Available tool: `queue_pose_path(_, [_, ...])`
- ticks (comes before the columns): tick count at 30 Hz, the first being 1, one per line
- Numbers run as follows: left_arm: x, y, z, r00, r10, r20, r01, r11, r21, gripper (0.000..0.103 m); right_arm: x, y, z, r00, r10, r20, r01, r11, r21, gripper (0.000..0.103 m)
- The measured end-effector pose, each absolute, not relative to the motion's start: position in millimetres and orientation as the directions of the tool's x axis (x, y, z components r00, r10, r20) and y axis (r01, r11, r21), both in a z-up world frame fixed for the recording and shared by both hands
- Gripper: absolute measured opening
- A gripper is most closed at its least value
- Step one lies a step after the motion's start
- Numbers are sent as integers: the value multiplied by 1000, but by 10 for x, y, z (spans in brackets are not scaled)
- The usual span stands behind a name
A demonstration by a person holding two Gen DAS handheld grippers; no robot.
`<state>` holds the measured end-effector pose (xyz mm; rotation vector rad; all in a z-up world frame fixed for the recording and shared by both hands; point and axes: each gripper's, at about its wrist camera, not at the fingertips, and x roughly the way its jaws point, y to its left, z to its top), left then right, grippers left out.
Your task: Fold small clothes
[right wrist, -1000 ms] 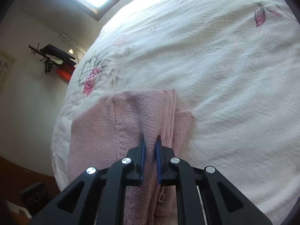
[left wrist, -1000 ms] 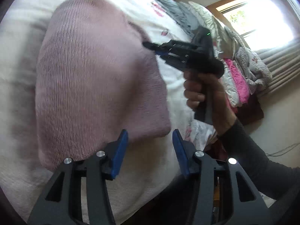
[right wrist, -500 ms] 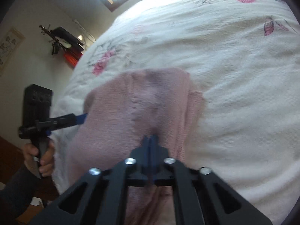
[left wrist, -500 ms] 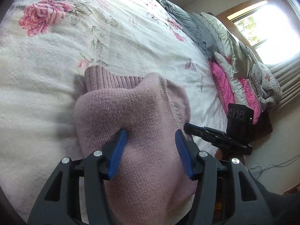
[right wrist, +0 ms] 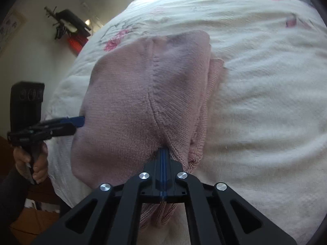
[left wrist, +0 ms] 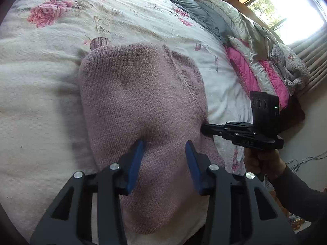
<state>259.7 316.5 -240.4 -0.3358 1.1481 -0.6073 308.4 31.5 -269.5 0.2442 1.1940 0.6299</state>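
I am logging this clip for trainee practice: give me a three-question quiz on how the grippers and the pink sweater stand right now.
1. True or false: the left gripper is open over the pink sweater.
2. The right gripper is: A) open above the bedspread; B) shut on the sweater's edge; C) out of view.
3. Fill in: beyond the bed lies a pile of ____ by the window.

Key: 1 true; 2 B; 3 bedding.

A home bedroom: a floral bedspread (left wrist: 102,16), piled quilts (left wrist: 255,61), a sunlit window (left wrist: 286,10).
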Motion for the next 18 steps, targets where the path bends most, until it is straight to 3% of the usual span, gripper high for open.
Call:
queue_pose_path(2, [2539,3120,-2322,295,-570,-767,285,819,-499,43,3028,294,-2598,240,570,-786,-318,811,492,0])
queue_pose_path(7, [2104,3200,-2017,331,-631,-702,337,774,-537,49,2575,355,-2219,274,601,-751,-388,783,485,4])
queue_pose_path(10, [1981,3228,-2294,289,-617,-732,293,785,-546,49,2345,472,-2322,228,591,-773,-422,776,469,4])
queue_pose_path(14, [1991,3200,-2642,253,-602,-758,236,798,-555,50,2320,528,-2711,231,444,-866,-413,850,326,0])
queue_pose_path(17, [1929,3239,-2544,293,-617,-731,194,787,-586,63,2276,435,-2611,246,467,-849,-372,855,362,0])
queue_pose_path(18, [1863,3254,-2469,315,-608,-729,186,793,-581,66,2220,431,-2529,261,463,-847,-381,856,350,5])
